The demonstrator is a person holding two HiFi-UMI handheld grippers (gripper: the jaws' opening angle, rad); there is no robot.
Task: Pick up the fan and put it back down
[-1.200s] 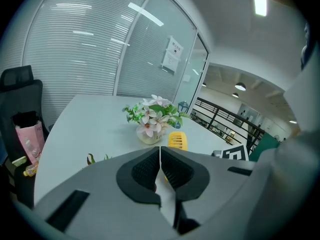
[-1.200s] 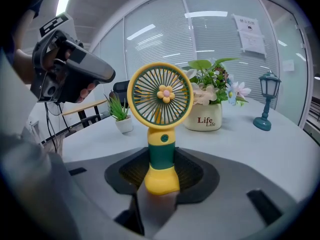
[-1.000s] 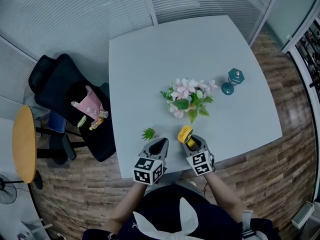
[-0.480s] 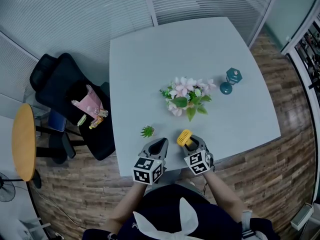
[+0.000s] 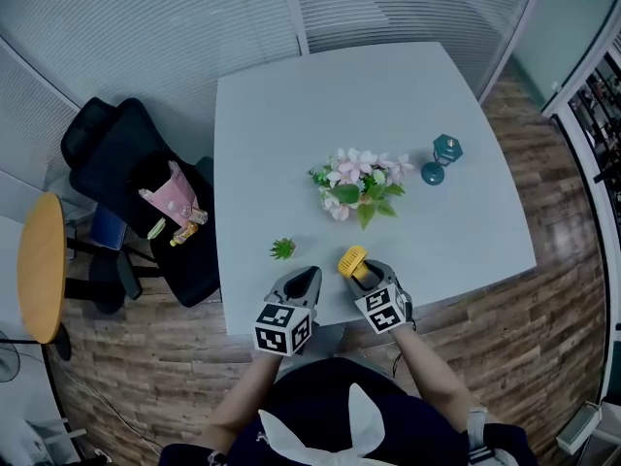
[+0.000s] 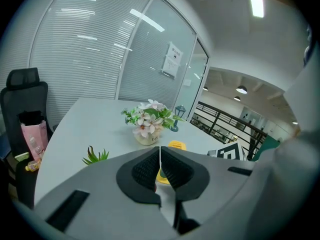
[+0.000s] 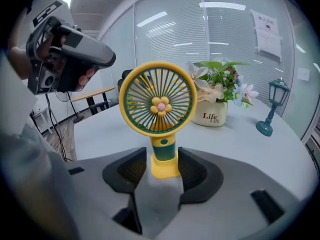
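The right claw (image 7: 163, 168) is just spreading, the fan (image 7: 158, 103) standing between its jaws on the bench (image 5: 291, 134); the left claw (image 6: 160, 168) is hovering pressed together.

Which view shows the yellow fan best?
The right gripper view: the fan stands whole, grille facing the camera, between jaws that have just been opening. The head view shows only its small yellow head from above; the left gripper view, a yellow sliver behind shut jaws.

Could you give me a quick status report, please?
Left gripper shut, empty. Right gripper: fingers just opened, yellow-and-green handheld fan standing between them on grey table. White pot of pink flowers behind, apart.
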